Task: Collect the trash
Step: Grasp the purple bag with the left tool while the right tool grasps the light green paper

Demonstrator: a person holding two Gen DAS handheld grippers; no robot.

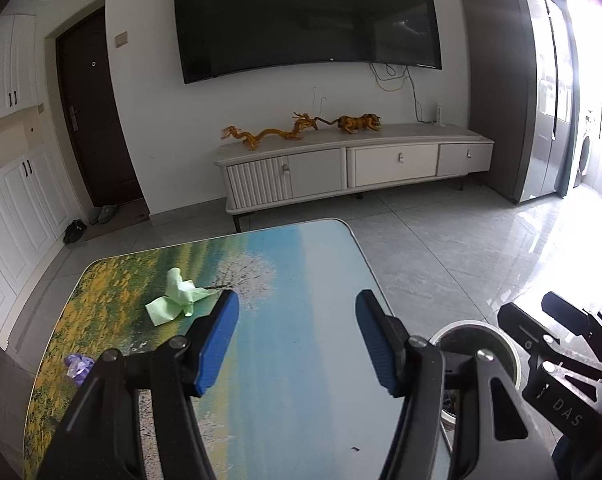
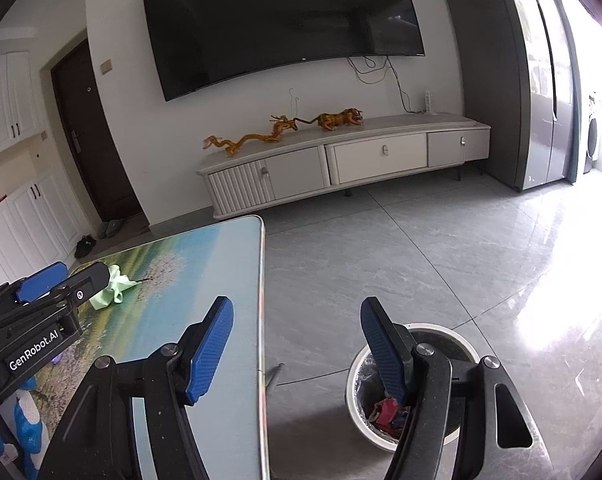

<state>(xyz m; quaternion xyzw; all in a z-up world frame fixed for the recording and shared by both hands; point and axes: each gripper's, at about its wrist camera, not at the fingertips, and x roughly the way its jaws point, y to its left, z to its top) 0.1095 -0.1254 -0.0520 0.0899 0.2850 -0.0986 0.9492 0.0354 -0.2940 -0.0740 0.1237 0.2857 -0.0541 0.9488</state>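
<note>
- The green crumpled paper (image 1: 178, 298) lies on the table (image 1: 301, 264), on the yellow-flower part of the printed top, toward the left side. In the right wrist view I see the same paper (image 2: 115, 286) partly hidden behind the left gripper's fingertip.
- A second piece, a small purple wrapper (image 1: 78, 365), sits near the table's left edge, well apart from the green one.
- My left gripper (image 1: 297, 312) hovers over the table with jaws spread wide and nothing between them; its left blue pad (image 1: 217, 344) is just beside the green paper (I cannot tell whether they touch).
- My right gripper (image 2: 297, 316) is also spread wide and empty. It straddles the table's right edge, one finger over the tabletop, the other over the trash bin (image 2: 457, 340).
- The bin stands on the floor just beside the table. It is white-rimmed with a clear liner, and red and blue scraps (image 2: 387, 410) lie in its bottom.
- Beyond the table: a grey tiled floor (image 2: 421, 248), a low white TV cabinet (image 1: 353, 164) and a wall-mounted TV (image 1: 305, 16).
</note>
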